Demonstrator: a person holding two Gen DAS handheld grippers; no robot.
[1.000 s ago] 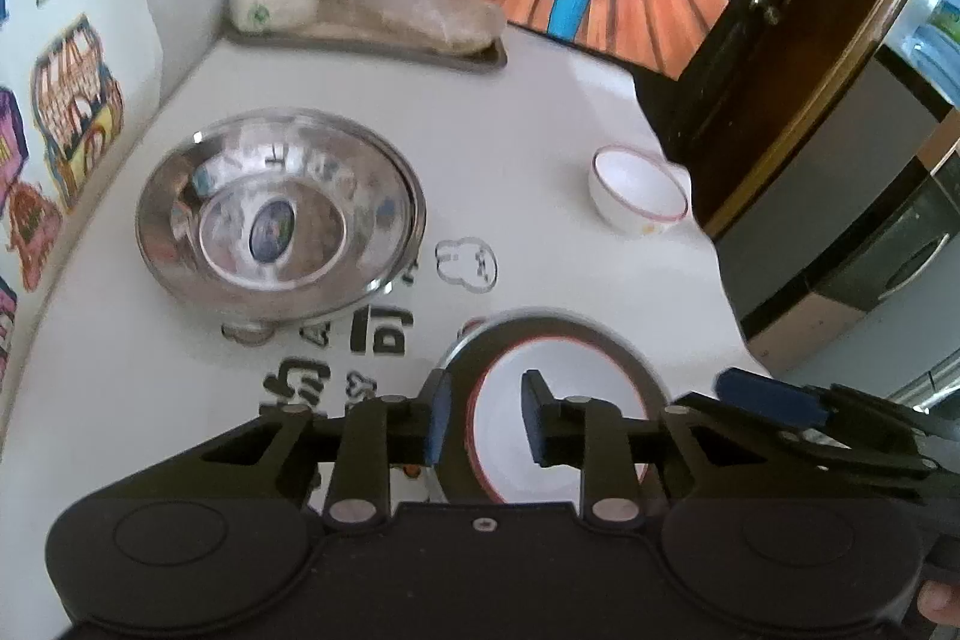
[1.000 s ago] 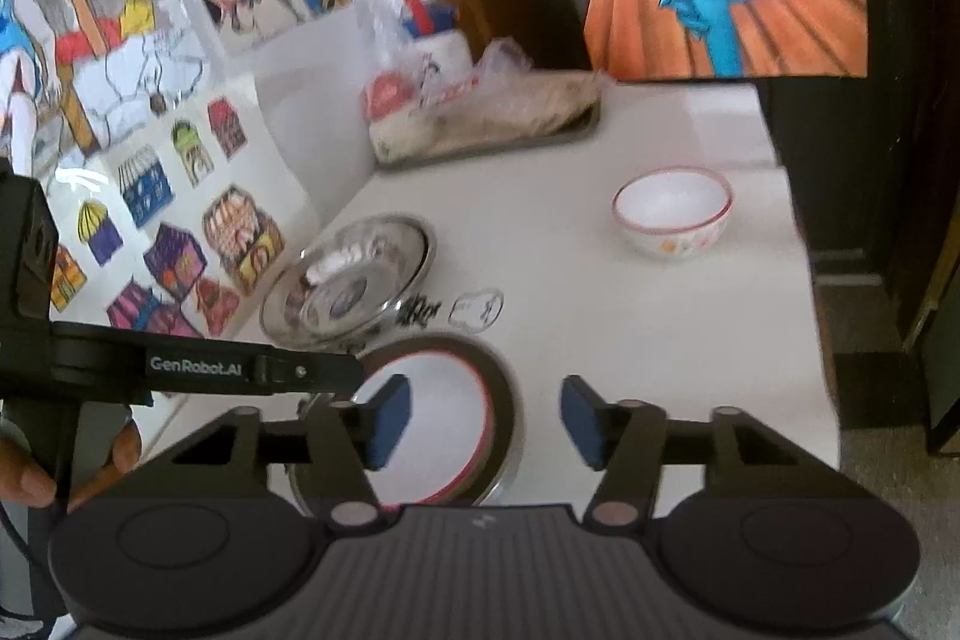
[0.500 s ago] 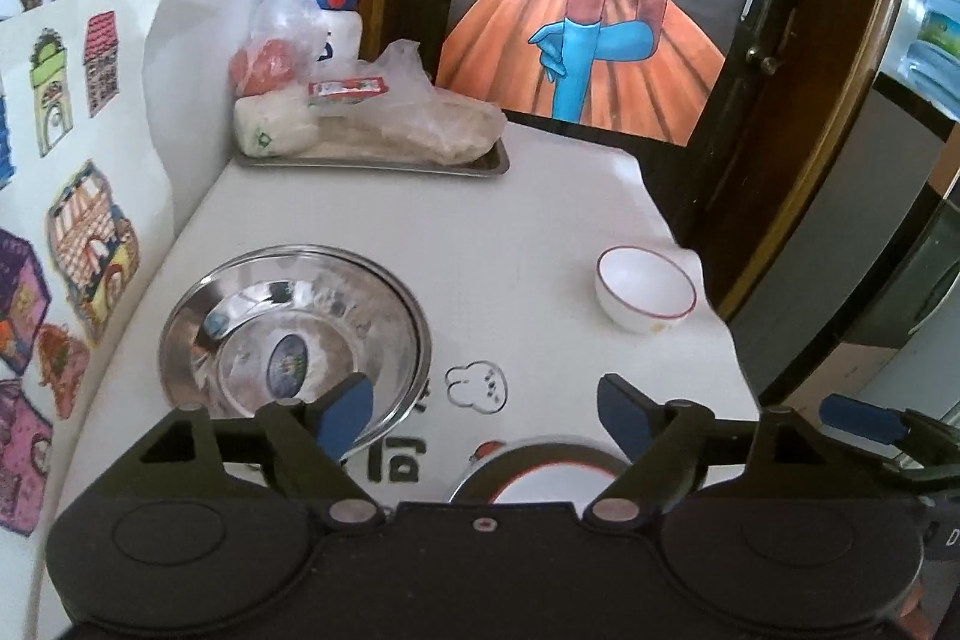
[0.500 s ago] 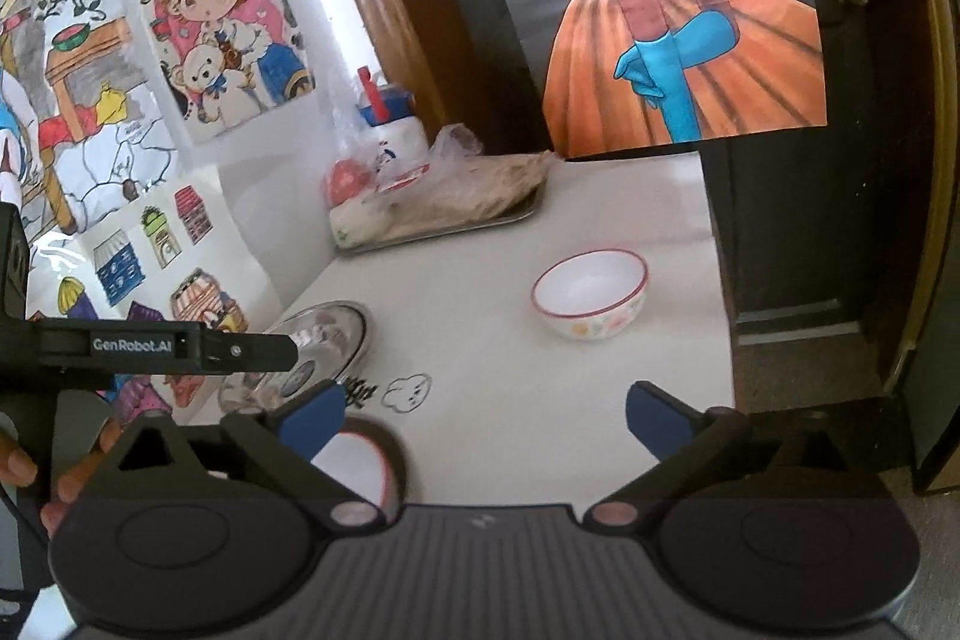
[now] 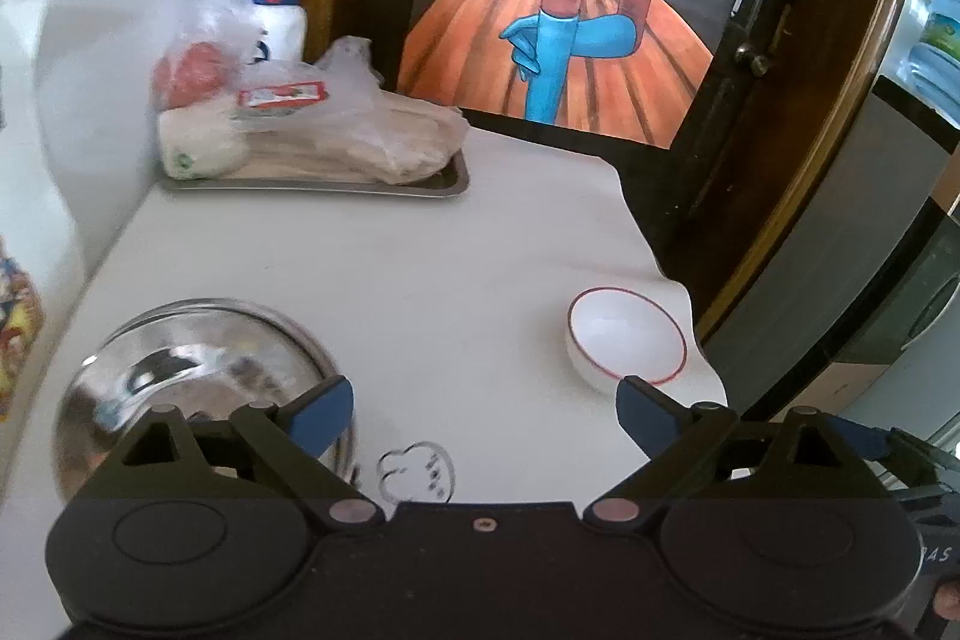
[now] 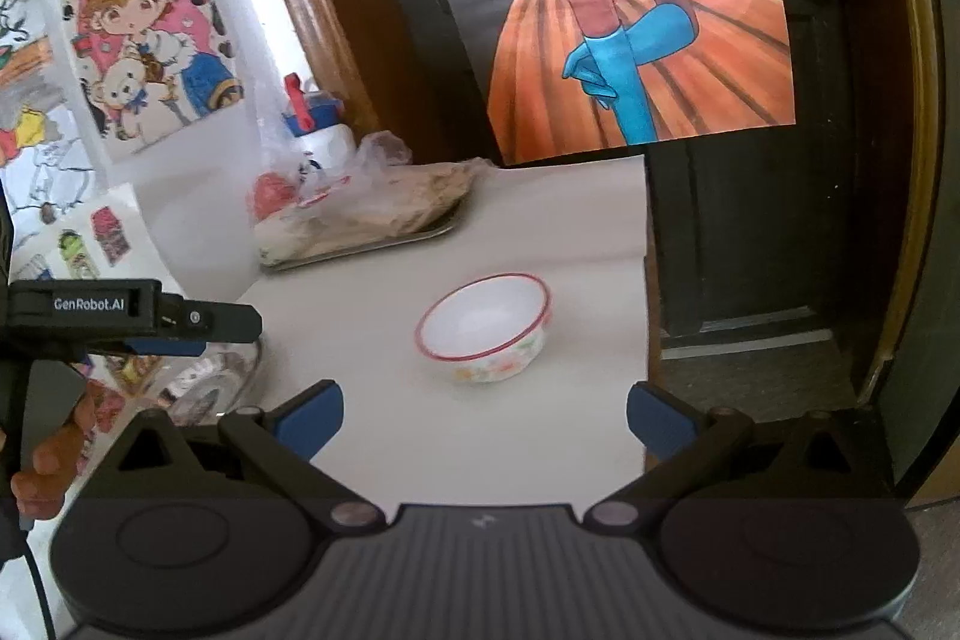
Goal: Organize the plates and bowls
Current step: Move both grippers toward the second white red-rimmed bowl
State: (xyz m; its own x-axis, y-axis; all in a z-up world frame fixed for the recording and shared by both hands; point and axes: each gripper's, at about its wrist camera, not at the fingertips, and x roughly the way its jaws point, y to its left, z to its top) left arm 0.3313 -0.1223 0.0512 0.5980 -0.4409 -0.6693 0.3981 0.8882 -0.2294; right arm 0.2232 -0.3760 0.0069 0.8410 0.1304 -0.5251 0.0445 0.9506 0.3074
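With both the left gripper point(image 5: 483, 409) and right gripper point(image 6: 485, 415) spread wide and empty, the white red-rimmed bowl point(image 6: 483, 328) sits alone at twelve o'clock ahead of the right one, apart from the steel plate point(image 5: 180, 376), so gathering it seemingly remains.

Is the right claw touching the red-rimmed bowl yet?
Apart. In the right wrist view the right claw is wide open, and bare white tabletop shows between its blue fingertips and the red-rimmed bowl ahead of them.
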